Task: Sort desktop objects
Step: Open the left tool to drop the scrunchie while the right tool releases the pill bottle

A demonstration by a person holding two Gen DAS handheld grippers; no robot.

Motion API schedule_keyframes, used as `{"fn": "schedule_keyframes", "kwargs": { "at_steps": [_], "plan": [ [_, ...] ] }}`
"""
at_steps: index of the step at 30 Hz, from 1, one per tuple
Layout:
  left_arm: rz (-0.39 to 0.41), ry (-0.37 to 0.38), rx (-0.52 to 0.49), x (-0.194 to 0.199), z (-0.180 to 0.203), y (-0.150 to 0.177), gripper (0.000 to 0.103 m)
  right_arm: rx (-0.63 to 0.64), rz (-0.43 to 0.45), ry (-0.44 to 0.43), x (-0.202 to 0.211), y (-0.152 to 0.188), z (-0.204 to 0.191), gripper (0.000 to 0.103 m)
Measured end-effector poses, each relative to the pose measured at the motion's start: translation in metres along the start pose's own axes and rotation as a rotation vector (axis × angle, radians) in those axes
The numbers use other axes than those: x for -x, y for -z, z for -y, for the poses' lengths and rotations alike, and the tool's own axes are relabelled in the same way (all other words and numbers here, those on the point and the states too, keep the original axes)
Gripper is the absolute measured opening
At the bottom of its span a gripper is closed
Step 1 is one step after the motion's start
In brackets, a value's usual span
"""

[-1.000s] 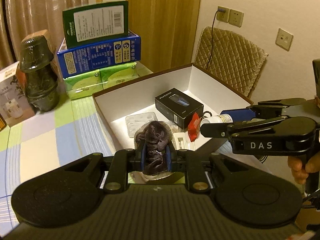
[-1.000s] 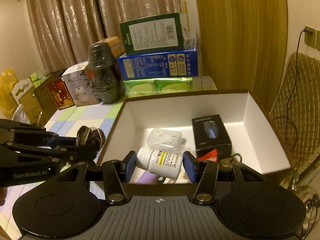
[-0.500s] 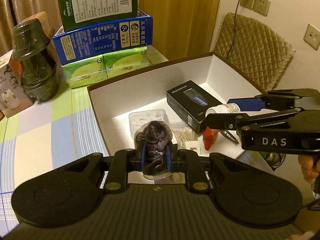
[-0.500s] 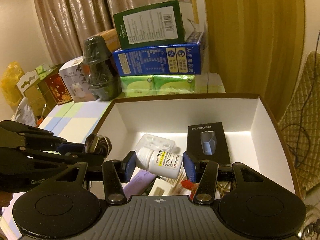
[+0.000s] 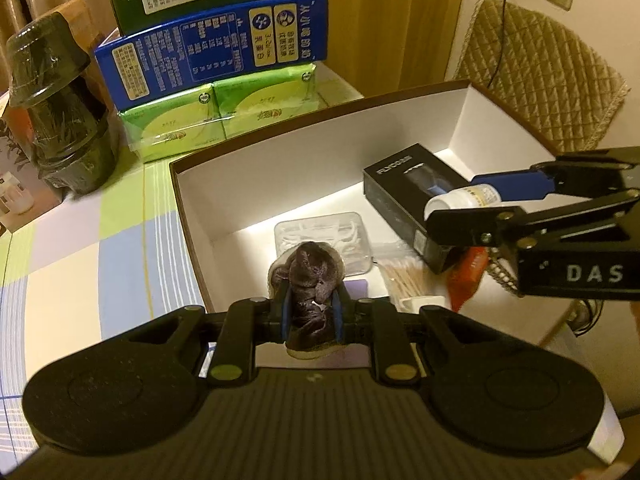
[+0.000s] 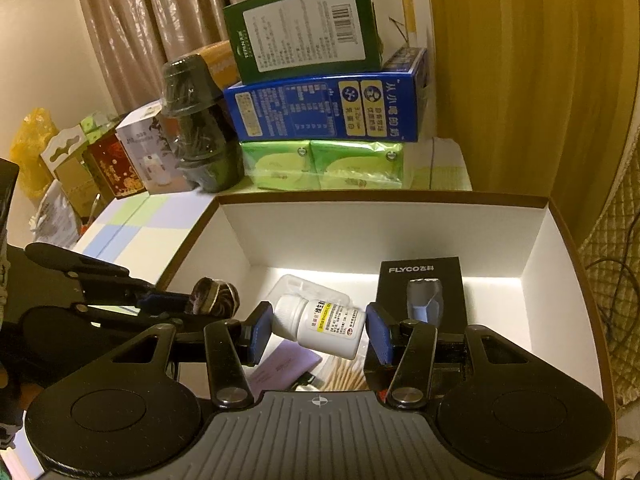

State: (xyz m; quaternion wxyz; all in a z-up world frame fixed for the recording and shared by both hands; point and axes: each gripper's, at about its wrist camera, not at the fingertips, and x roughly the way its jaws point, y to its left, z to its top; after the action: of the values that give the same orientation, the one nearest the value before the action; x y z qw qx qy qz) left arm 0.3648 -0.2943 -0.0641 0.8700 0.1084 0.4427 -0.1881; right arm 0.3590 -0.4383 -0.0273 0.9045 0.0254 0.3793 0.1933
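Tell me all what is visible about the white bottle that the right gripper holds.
The white bottle is small, looks like plastic, with a white screw cap and a printed label bearing a yellow stripe. The cap is on. It lies sideways and tilted, cap toward the picture's left, clamped end to end between the blue pads of the right gripper. It hangs above the open white box, over a purple card and cotton swabs; only the pads touch it.

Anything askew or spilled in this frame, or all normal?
Mostly normal. The white pill bottle sits tilted in the right gripper, cap lower left, not square to the pads. The left gripper pinches a crumpled dark cloth bundle. Nothing looks spilled in the white box.
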Motion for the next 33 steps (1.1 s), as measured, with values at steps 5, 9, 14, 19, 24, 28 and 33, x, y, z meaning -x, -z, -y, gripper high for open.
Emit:
{"fn": "schedule_keyframes", "kwargs": {
  "at_steps": [5,9,14,19,24,28,33],
  "plan": [
    [-0.013,-0.006,-0.004,-0.008,0.000,-0.005,0.017,-0.002,-0.011,-0.011,-0.007,-0.002,0.005,0.048],
    [-0.024,-0.012,-0.005,-0.014,-0.001,-0.007,0.020,-0.004,-0.020,-0.021,-0.013,-0.004,0.007,0.048],
    [-0.015,-0.015,-0.005,-0.016,-0.002,-0.010,0.024,0.001,-0.028,-0.032,-0.019,-0.005,0.009,0.048],
    [-0.001,-0.020,-0.003,-0.015,-0.003,-0.012,0.037,0.001,-0.031,-0.040,-0.023,-0.007,0.009,0.048],
    [0.014,-0.030,-0.004,-0.012,-0.004,-0.014,0.048,0.003,-0.034,-0.049,-0.024,-0.007,0.011,0.048],
    [0.020,-0.039,0.007,-0.009,-0.005,-0.015,0.052,0.015,-0.045,-0.057,-0.028,-0.007,0.009,0.048],
    [0.026,-0.073,0.017,-0.004,-0.010,-0.015,0.058,0.027,-0.065,-0.059,-0.035,-0.007,0.007,0.048]
  ]
}}
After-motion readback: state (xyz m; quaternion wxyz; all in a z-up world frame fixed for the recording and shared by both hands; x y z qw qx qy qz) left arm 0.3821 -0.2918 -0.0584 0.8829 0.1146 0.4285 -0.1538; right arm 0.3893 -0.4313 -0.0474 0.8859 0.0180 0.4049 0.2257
